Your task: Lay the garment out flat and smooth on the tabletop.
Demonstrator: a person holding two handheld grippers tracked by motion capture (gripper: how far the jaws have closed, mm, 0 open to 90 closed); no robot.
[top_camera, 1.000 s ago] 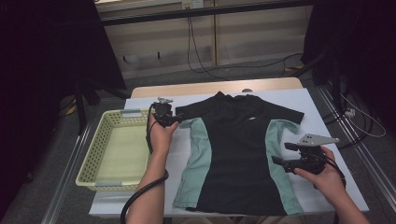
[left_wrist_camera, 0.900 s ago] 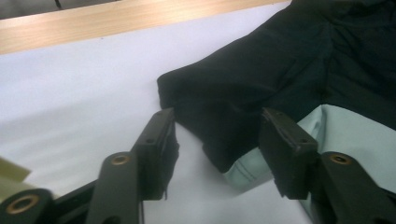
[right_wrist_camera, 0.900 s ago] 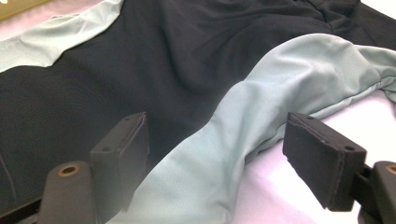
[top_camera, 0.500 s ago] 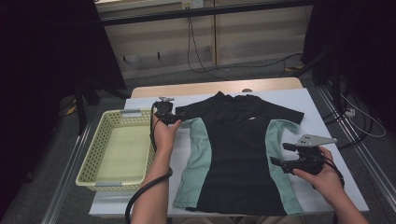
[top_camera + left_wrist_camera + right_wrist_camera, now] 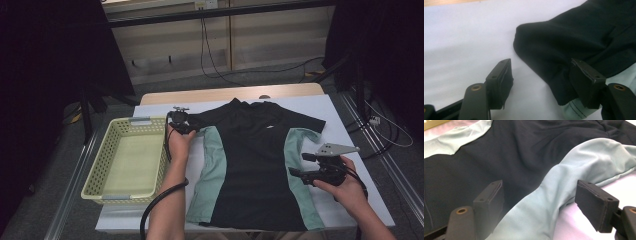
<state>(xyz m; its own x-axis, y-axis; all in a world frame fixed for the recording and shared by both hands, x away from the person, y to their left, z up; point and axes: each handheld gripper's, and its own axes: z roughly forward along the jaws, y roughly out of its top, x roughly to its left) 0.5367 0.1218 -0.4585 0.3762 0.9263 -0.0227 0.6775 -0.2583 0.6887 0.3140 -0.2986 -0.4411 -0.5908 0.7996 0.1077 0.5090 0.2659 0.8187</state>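
Covering most of the white table (image 5: 350, 130), a black shirt (image 5: 250, 165) with pale green side panels is laid flat, collar away from the person. A small pale mark (image 5: 270, 127) is seen on its chest; it cannot be read. Beside the table's left edge a yellow basket (image 5: 95, 170) is seen, nothing inside. The left gripper (image 5: 541, 82), jaws just opened, straddles the sleeve hem unpressed. The right gripper (image 5: 541, 202) is held spread over the green side panel.
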